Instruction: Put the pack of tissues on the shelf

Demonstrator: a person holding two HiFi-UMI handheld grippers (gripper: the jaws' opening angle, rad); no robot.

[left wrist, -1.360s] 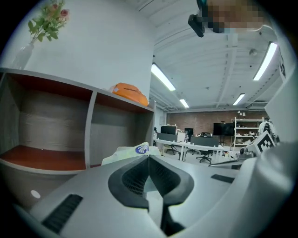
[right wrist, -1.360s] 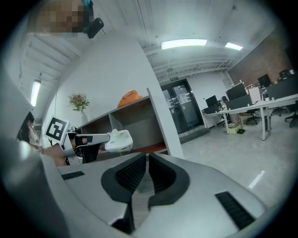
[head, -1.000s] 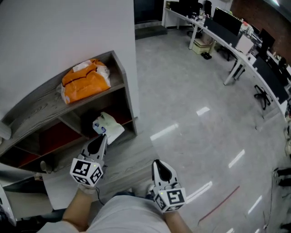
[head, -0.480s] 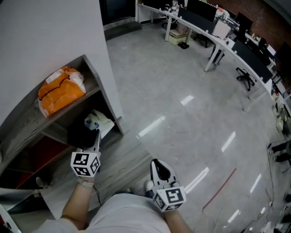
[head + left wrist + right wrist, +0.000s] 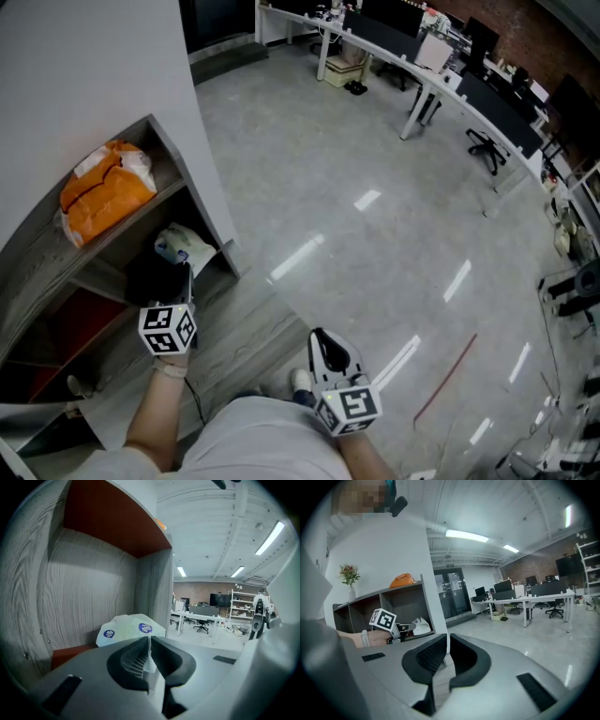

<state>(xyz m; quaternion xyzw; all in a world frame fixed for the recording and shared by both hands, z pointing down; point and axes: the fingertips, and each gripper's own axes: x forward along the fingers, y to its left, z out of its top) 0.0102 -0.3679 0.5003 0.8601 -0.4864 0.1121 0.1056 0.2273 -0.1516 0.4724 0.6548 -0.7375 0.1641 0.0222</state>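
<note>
The pack of tissues (image 5: 182,246), white with blue round marks, sits at the mouth of the lower right compartment of the grey wooden shelf (image 5: 184,157). My left gripper (image 5: 187,272) reaches into that compartment and is shut on the thin edge of the pack's wrapper. In the left gripper view the pack (image 5: 131,626) lies just past the closed left gripper (image 5: 149,640), over the red-brown compartment floor. My right gripper (image 5: 327,341) hangs low by my body, shut and empty. From the right gripper view, the pack (image 5: 421,626) shows in the shelf beside the left gripper (image 5: 407,627).
An orange bag (image 5: 103,192) lies on the shelf's upper level. A vase of flowers (image 5: 349,576) stands on top at the far end. Glossy grey floor (image 5: 375,234) spreads to the right, with desks and chairs (image 5: 422,66) along the far side.
My left gripper has carried the pack forward and down from in front of the shelf into the lower right compartment. The right gripper has held still.
</note>
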